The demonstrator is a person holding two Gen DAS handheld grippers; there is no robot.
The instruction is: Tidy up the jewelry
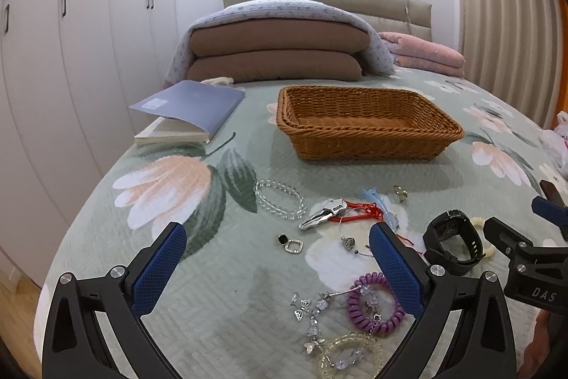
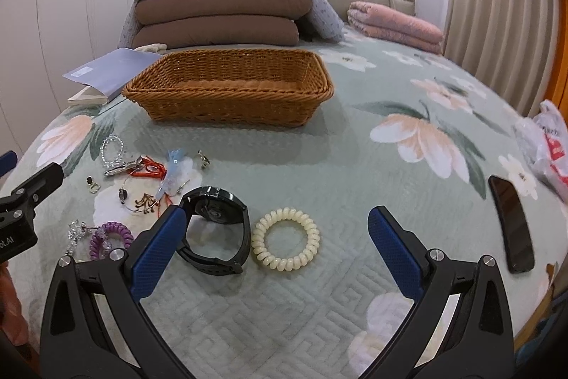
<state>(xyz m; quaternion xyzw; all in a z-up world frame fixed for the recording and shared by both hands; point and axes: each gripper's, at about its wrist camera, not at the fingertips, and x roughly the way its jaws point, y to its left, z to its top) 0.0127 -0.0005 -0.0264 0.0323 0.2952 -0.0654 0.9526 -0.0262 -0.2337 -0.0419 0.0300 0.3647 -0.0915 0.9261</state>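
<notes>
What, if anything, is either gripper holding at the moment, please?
Nothing: the left gripper and right gripper are both open above the bedspread.

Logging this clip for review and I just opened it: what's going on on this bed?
A person holds a gripper in each hand over jewelry scattered on a floral bedspread. Both the left gripper and the right gripper are open and hold nothing. The wicker basket looks empty. The black watch and cream coil hair tie lie between the right gripper's fingers; the purple coil hair tie, clear bead bracelet and smaller pieces lie before the left. Nothing sorted yet.
</notes>
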